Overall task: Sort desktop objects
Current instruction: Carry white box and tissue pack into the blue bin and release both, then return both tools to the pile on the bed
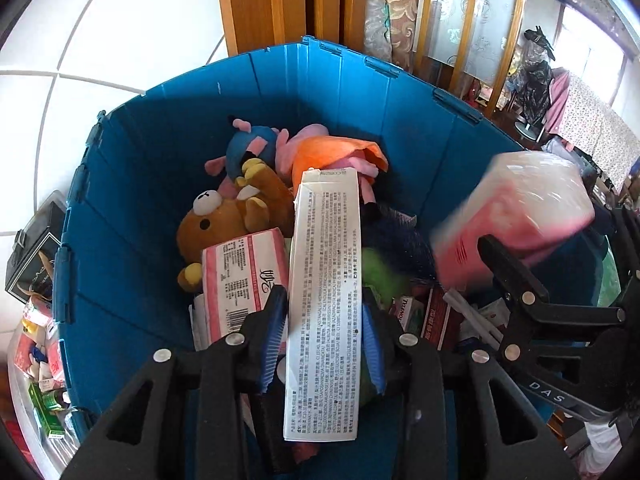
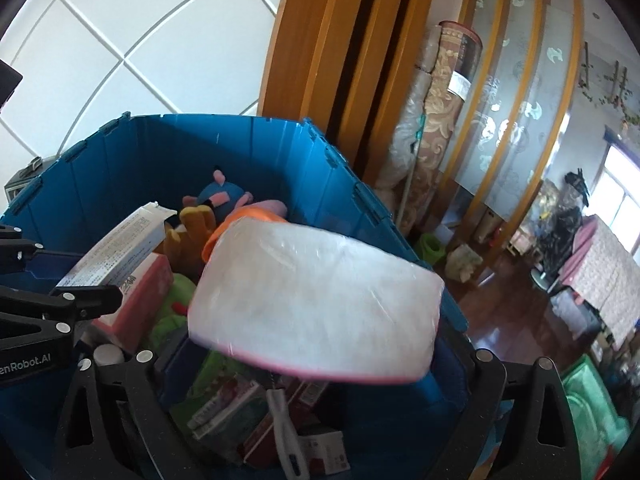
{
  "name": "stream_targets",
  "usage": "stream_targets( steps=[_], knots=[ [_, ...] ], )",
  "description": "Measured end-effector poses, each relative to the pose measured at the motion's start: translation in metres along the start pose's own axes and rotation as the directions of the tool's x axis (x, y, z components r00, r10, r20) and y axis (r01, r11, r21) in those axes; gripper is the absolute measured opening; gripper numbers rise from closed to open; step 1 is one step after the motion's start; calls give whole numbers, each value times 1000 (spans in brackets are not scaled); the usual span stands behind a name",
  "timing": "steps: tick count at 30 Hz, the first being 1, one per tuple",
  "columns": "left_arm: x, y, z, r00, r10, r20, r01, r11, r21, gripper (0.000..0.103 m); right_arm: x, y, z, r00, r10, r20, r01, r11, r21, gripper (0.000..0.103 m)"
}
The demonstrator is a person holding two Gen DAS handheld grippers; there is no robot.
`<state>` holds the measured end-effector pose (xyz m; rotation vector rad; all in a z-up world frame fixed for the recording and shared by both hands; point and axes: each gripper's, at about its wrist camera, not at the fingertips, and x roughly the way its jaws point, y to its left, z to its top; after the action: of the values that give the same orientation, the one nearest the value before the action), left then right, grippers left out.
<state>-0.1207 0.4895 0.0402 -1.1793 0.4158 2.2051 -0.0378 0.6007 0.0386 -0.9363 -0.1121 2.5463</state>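
Above the blue crate (image 1: 160, 200): left gripper (image 1: 324, 320) clamped on a long white carton (image 1: 324, 280), printed, stiff, flat-sided. Probably light; best pinched across the narrow faces, mid-length, as now. Right gripper (image 2: 312, 344) closed around a soft tissue pack (image 2: 316, 300), glossy film, pink-edged, likely slippery and squashy; firm but gentle hold across the width. Inside the crate: plush brown bear (image 1: 224, 220), orange cloth (image 1: 328, 152), pink tissue packet (image 1: 244, 276), small boxes.
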Motion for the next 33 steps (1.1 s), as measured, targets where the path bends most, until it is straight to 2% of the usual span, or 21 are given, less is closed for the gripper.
stream_targets(
  steps=[2, 5, 12, 16, 19, 21, 23, 25, 29, 33],
  knots=[
    [-1, 1, -2, 1000, 7, 8, -7, 1000, -3, 53, 0, -1, 0, 1000, -4, 3, 4, 1000, 5, 97],
    [-4, 2, -2, 999, 15, 34, -15, 1000, 0, 62, 1, 0, -1, 1000, -13, -1, 13, 1000, -6, 102],
    [-28, 9, -4, 994, 32, 102, -30, 999, -18, 63, 4, -2, -3, 1000, -28, -11, 28, 1000, 6, 103],
    [-55, 18, -12, 982, 51, 180, -45, 998, -36, 63, 0, -1, -5, 999, -47, 2, 47, 999, 3, 103],
    [-82, 29, -22, 961, 78, 265, -66, 996, -53, 65, -8, 0, -6, 999, -29, 22, 29, 999, 32, 103],
    [-102, 42, -31, 941, 106, 321, -85, 993, -80, 72, -20, 2, -5, 999, -7, 50, 4, 999, 53, 103],
    [-121, 58, -43, 915, 143, 378, -105, 987, -119, 81, -37, 9, -3, 995, 10, 98, -17, 998, 65, 103],
    [-137, 76, -57, 890, 179, 420, -119, 979, -164, 82, -58, 20, -1, 986, 40, 163, -51, 997, 63, 103],
    [-156, 119, -89, 861, 241, 448, -141, 959, -245, 82, -89, 52, 3, 965, 90, 248, -100, 994, 32, 103],
    [-164, 172, -125, 842, 315, 438, -172, 926, -336, 82, -117, 97, 10, 932, 193, 308, -198, 980, -14, 103]
  ],
)
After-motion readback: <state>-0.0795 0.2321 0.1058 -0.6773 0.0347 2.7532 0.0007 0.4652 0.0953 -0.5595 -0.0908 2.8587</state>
